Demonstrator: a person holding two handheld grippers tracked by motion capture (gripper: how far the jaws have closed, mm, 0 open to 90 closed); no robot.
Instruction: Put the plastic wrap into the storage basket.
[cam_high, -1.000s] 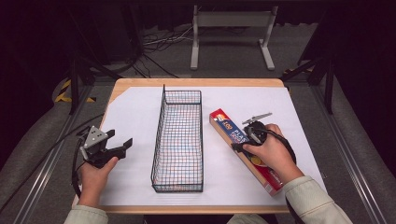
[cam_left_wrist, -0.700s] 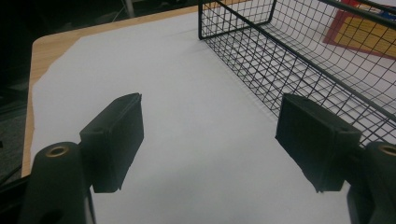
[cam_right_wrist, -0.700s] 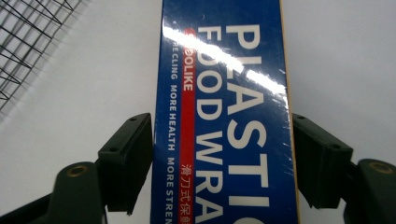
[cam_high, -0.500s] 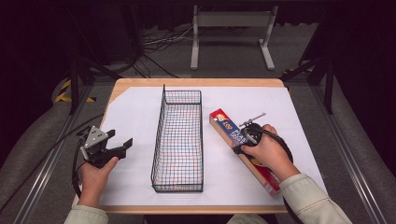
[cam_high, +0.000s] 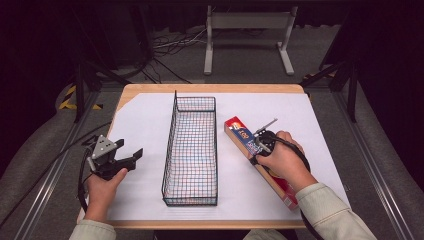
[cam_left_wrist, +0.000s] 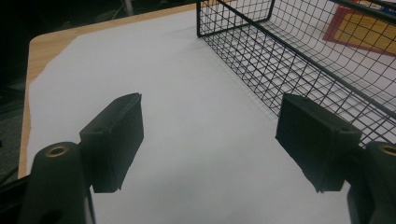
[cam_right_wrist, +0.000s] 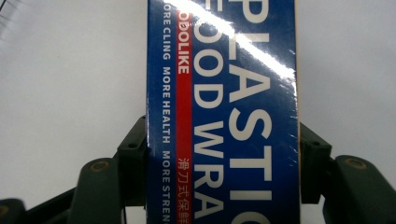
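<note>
I see a long, narrow box of plastic food wrap lying flat on the white sheet that covers the counter. In the high view it runs from about 11 o'clock to 5 o'clock, just to the 3 o'clock side of the wire basket and apart from it. Its top face is glossy blue with large white lettering and a red stripe; its far end is red with a yellow patch, and its long side is tan.

My right tool points straight down over the box. Its jaws have just been closing, and in the right gripper view they now sit one against each long side of the box with no gap that I can make out. The right hand is laid over the tool, with the forearm coming in from 5 o'clock.

My left tool is wide, with nothing between its jaws, and hovers low over the white sheet on the 9 o'clock side of the basket. The left hand holds it level, pointing toward 2 o'clock.
</note>
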